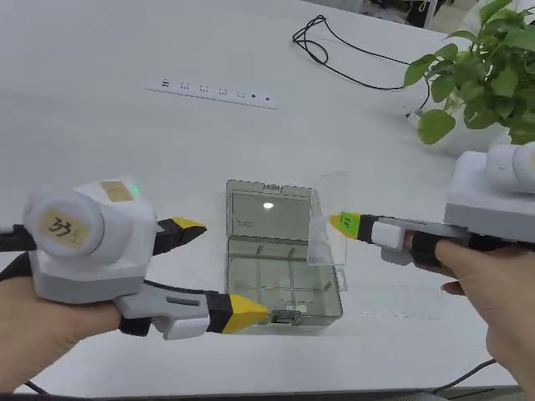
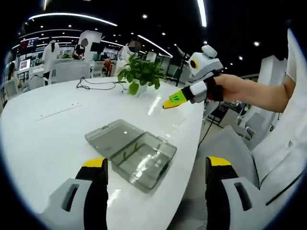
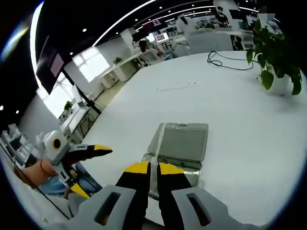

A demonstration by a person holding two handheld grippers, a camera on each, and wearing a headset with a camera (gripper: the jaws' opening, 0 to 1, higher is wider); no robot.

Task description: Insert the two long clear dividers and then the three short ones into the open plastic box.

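Observation:
The open clear plastic box (image 1: 288,280) lies in front of me, its lid (image 1: 269,214) folded back flat on the table. My right gripper (image 1: 341,223) is shut on a clear divider (image 1: 323,241), which hangs over the box's right side. In the right gripper view the divider (image 3: 157,143) runs edge-on from the shut gripper (image 3: 153,168) toward the box (image 3: 181,143). My left gripper (image 1: 219,269) stands open just left of the box with nothing in it. In its own view the left gripper (image 2: 156,165) frames the box (image 2: 132,152).
Faint clear pieces (image 1: 408,302) lie on the table right of the box. A white power strip (image 1: 209,90) and a black cable (image 1: 334,52) sit at the back, and a potted plant (image 1: 489,71) at the far right. The table edge (image 1: 267,391) runs close in front.

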